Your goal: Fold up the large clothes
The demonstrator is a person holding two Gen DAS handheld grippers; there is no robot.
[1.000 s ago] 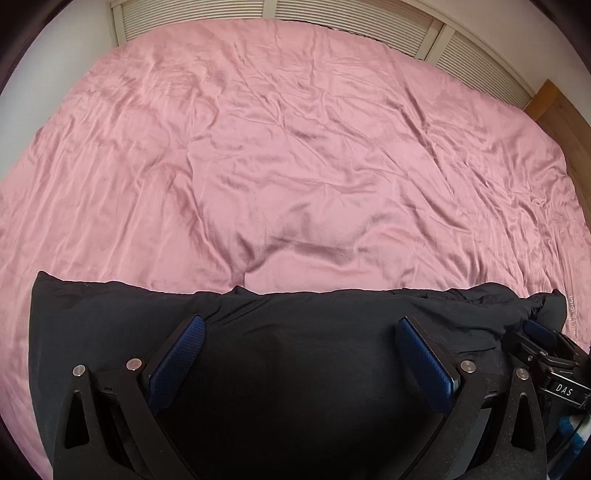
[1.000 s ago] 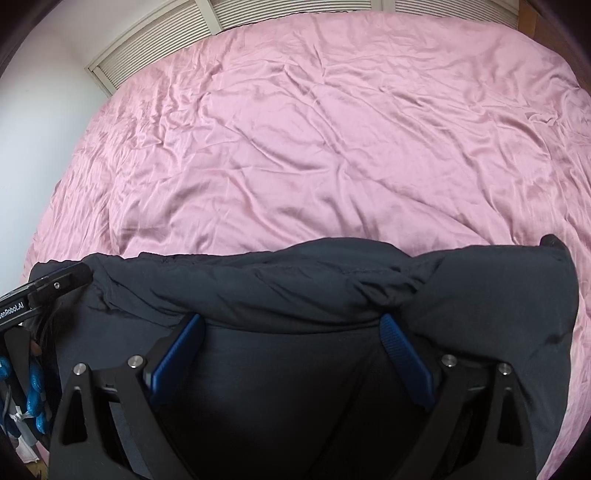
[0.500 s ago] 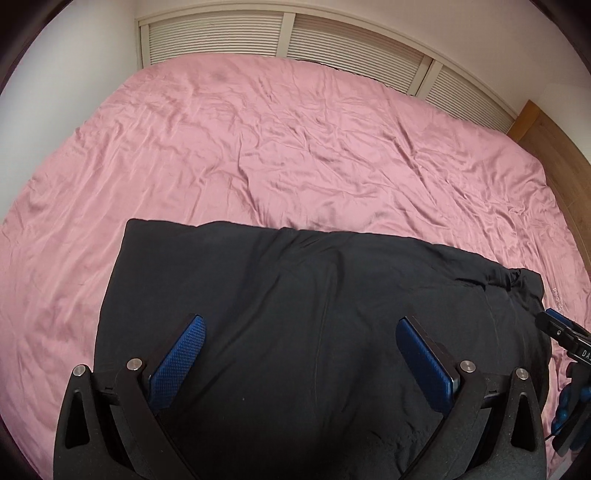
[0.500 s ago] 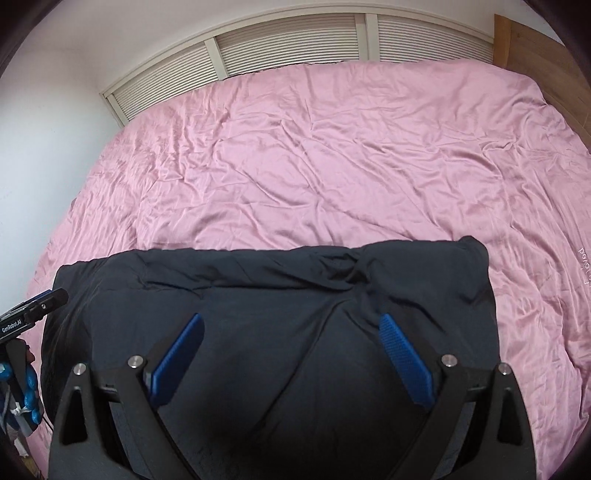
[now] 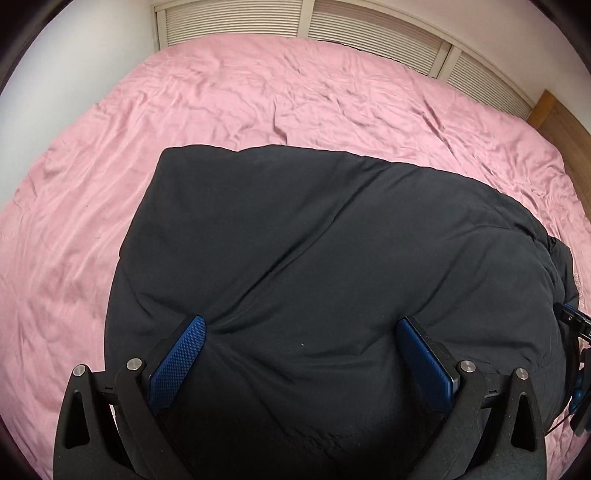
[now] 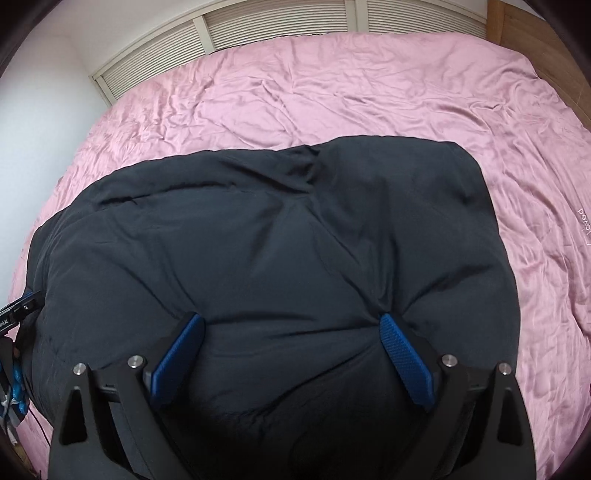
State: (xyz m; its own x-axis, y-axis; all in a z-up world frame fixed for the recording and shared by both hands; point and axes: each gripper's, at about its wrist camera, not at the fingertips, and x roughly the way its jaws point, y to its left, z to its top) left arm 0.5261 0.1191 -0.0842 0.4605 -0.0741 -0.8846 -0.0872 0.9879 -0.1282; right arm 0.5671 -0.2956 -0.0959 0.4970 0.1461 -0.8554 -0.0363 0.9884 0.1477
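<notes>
A: What is differing from the earlier frames?

B: The black garment is reaching much farther up the frame. A second ago it was only filling a low band along the bottom; now, in the left wrist view, it is covering the centre and lower half, its far edge sitting near the middle. More of the louvred panels is showing along the top.

A: And the hand-held grippers?

B: The left hand-held gripper is standing spread wide, its blue pads pressing their tips into the cloth and puckering it, with nothing pinched between them. The right hand-held gripper is doing the same, released and dimpling the fabric. Both were spread like this a second ago too.

A: What is one view showing that the other is not?

B: The right wrist view is showing pale lettering on the pink bedsheet at the right edge, more legible than in the left view, and a bunched fold near the garment's upper centre. The left view is showing a long diagonal crease instead, plus a square far-left corner. Each is catching the other gripper at its frame edge.

A: Materials?

B: The garment is looking matte, thick and puffy, lying on the bed; the sheet is looking satiny and wrinkled. A wooden panel is sitting at the upper right.
</notes>
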